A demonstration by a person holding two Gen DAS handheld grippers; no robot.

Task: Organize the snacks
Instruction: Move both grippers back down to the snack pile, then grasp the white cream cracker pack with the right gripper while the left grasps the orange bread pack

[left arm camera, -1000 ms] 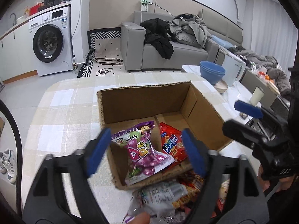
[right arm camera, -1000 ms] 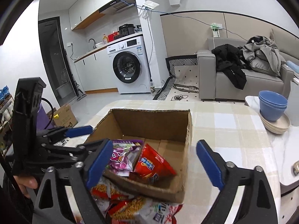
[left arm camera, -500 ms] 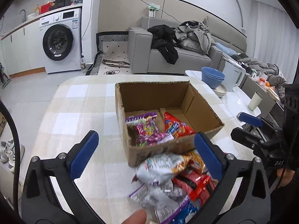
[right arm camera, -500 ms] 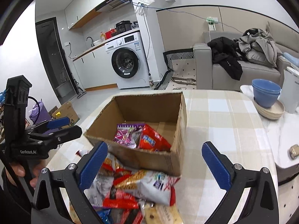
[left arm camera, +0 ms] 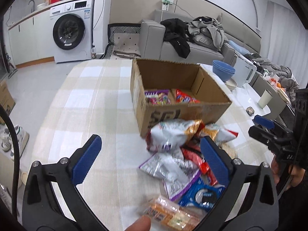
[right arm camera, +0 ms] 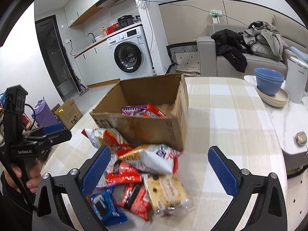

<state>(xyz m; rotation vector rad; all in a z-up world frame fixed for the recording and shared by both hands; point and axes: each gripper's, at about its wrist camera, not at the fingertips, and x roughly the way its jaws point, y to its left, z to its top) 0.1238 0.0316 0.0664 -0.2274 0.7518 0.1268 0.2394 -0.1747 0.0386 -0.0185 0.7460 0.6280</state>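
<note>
An open cardboard box (left arm camera: 184, 113) (right arm camera: 142, 127) stands on the checked tablecloth and holds a purple snack bag (left arm camera: 156, 97) and a red snack bag (left arm camera: 184, 98). A pile of snack packs (left arm camera: 179, 154) (right arm camera: 138, 165) lies in front of the box, with a white-orange bag (right arm camera: 154, 156), a blue cookie pack (right arm camera: 105, 207) and a clear cracker pack (right arm camera: 169, 190). My left gripper (left arm camera: 152, 159) is open and empty above the pile's left side. My right gripper (right arm camera: 159, 169) is open and empty above the pile.
Stacked blue bowls (right arm camera: 269, 82) on a beige plate and a white kettle (left arm camera: 245, 73) stand on the marble table at the right. A white cup (left arm camera: 264, 99) stands there too. A washing machine (left arm camera: 71, 36) and grey sofa (left arm camera: 184, 44) are behind.
Both grippers have pulled back from the box toward me and now hang over the snack pile. The left gripper's jaws stand wider than a second ago. The bags in the box have not moved.
</note>
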